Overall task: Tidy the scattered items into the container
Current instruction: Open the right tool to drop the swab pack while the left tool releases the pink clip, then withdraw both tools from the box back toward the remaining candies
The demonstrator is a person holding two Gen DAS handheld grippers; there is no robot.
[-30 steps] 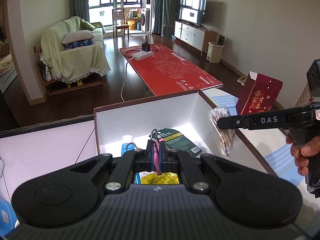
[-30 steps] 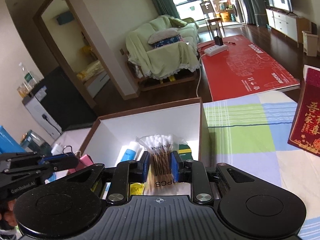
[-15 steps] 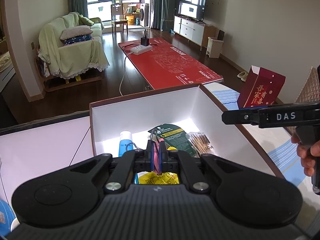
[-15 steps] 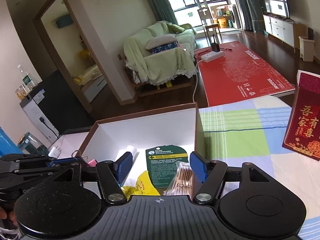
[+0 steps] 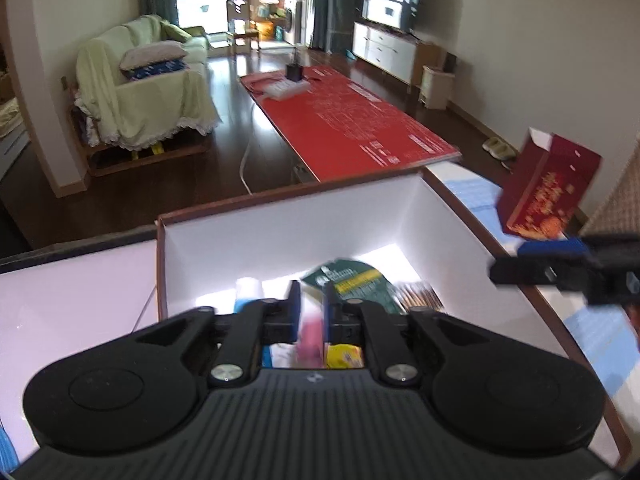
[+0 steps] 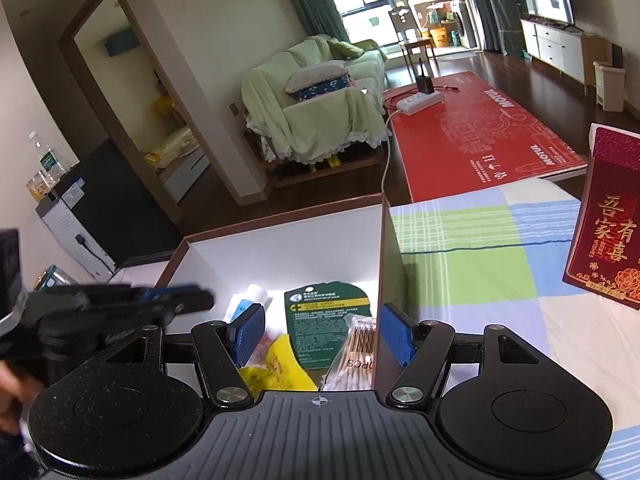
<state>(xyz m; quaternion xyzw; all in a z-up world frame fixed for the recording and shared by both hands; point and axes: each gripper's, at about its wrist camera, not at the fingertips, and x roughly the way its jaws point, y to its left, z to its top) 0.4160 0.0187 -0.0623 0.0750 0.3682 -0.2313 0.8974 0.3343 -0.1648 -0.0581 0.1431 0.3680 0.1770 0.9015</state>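
The left gripper [image 5: 311, 314] hangs over the near end of the white box [image 5: 280, 240], its jaws parted a little around a blurred pink item [image 5: 310, 330]; whether they grip it cannot be told. The drop goes best low over the box floor, beside the tube [image 6: 250, 300] and yellow packet [image 6: 280, 364]. The right gripper [image 6: 320, 336] stands with jaws spread and empty above the cotton swab pack [image 6: 356, 348] and green packet [image 6: 326, 320] already inside, and should stay clear.

One white box [image 6: 280, 256] holds five visible things — one green packet [image 6: 330, 320], one pack of cotton swabs [image 6: 356, 344], one yellow packet [image 6: 276, 368], one white-and-blue tube [image 6: 248, 300], one blurred pink item [image 5: 312, 332]. One red gift bag [image 6: 612, 224] stands outside — two claws in view.
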